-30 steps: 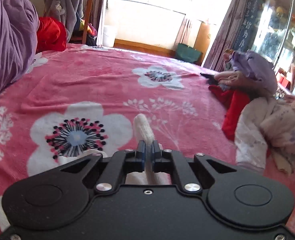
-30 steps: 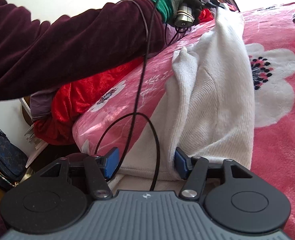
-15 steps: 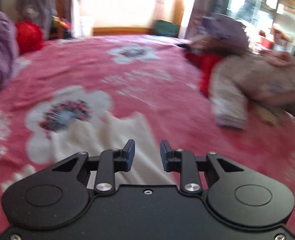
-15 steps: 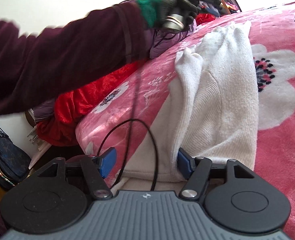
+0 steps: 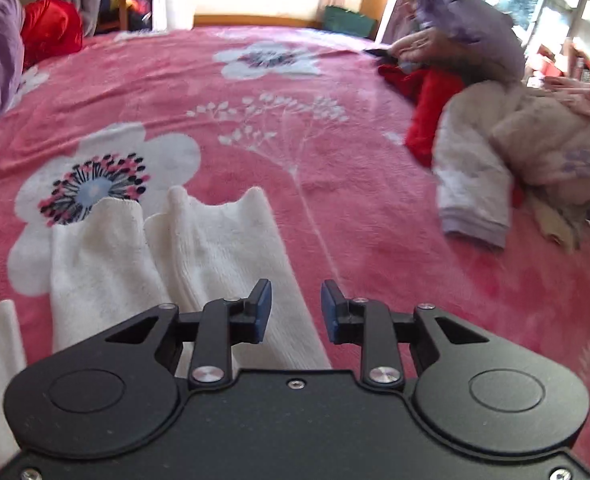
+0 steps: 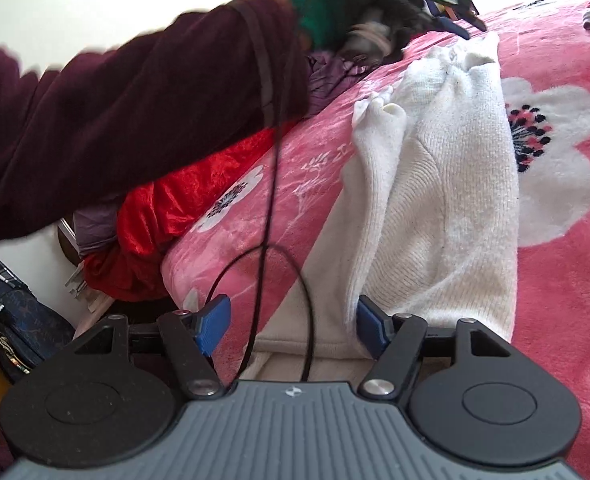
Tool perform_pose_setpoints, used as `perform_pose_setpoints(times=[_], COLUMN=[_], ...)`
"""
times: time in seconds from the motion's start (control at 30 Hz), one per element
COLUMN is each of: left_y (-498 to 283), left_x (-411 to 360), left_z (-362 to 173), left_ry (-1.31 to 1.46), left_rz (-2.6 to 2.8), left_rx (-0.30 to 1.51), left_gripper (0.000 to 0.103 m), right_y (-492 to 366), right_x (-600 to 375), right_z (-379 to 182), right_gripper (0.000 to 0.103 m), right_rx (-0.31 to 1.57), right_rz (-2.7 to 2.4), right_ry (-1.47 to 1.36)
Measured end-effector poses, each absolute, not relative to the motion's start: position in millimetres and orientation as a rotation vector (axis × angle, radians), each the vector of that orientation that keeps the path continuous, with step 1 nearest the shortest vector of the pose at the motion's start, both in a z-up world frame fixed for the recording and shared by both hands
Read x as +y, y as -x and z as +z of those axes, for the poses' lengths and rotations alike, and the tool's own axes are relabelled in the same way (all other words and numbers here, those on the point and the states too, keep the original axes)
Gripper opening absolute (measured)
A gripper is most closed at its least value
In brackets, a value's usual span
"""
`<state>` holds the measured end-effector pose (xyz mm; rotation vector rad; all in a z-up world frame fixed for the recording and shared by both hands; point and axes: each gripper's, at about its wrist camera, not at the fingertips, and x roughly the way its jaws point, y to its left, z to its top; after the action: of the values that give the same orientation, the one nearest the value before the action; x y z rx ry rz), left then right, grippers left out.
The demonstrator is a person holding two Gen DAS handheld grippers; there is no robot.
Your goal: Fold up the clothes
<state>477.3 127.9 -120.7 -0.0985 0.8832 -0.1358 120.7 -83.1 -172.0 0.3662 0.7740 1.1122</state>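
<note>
Slipping is the main worry I judge from here: the white sweater (image 5: 223, 248) lies lengthwise on the near part of the bed (image 5: 335, 184), its near hem hanging slightly over the mattress edge, and nothing is gripping it. The left claw (image 5: 296, 312) hovers over the sweater's far end with its blue pads a narrow gap apart and only blanket and knit showing between them, so that end lies loose. The right claw (image 6: 293, 326) stands wide at the near hem; its right pad seems to touch the knit, yet the cloth is not pinched. A black cable (image 6: 269, 208) hangs from the person's left sleeve (image 6: 127, 120) and loops down between the right claw's pads, so closing them could catch the cable together with the hem, or instead of it. The knit is thick, soft and ribbed, bunched into rounded folds with a sleeve (image 6: 375, 128) tucked along the left side in the right wrist view; a careless pull would probably undo those folds or drag the piece off the bed. The blanket under it is fleecy pink plush with large white flowers, and that pile may cling to the knit and wrinkle it when it is moved. A heap of other clothes (image 5: 515, 140), fuzzy cream, purple and shiny red, sits well apart at the far right, out of the way.
</note>
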Motion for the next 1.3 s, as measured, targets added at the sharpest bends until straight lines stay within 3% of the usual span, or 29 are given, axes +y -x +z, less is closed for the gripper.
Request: perform_pose_setpoints(times=[0.1,0.23,0.37,0.5,0.7,1.03,1.13,1.17,1.3], left_y=[-502,-472,-411,-359,-335,-407,-414,-414,-388], left_x=[132,143,172,235,302,290,286,285,279], left_z=[-150,-103,-58,-46,-80,-130,-135,-135,-100], left_ry=[0.141,0.179,0.185,0.242,0.389,0.321,0.249,0.228,0.216], left_rz=[-0.153,-0.17,-0.153,-0.004,0.145,0.229,0.263,0.27,0.245], left_rx=[0.959,0.858,0.763,0.717,0.757,0.881,0.883,0.876,0.74], left_gripper=[0.03,0.032,0.041,0.041,0.04,0.04,0.009,0.004,0.002], right_y=[-123,-123,-119,-110,-100,-104,-107,-107,-108], right_x=[-82,-83,-89,-98,-95,-94,-94,-95,-96], right_z=[-174,-174,-169,-160,-158,-161,-164,-165,-166], right_gripper=[0.068,0.068,0.068,0.068,0.068,0.067,0.067,0.067,0.067], right_rx=[0.785,0.785,0.776,0.753,0.74,0.761,0.77,0.773,0.779], right_rz=[1.113,1.111,1.083,1.04,1.009,1.017,1.024,1.026,1.034], right_ry=[-0.373,-0.384,-0.396,-0.409,-0.367,-0.346,-0.356,-0.36,-0.374])
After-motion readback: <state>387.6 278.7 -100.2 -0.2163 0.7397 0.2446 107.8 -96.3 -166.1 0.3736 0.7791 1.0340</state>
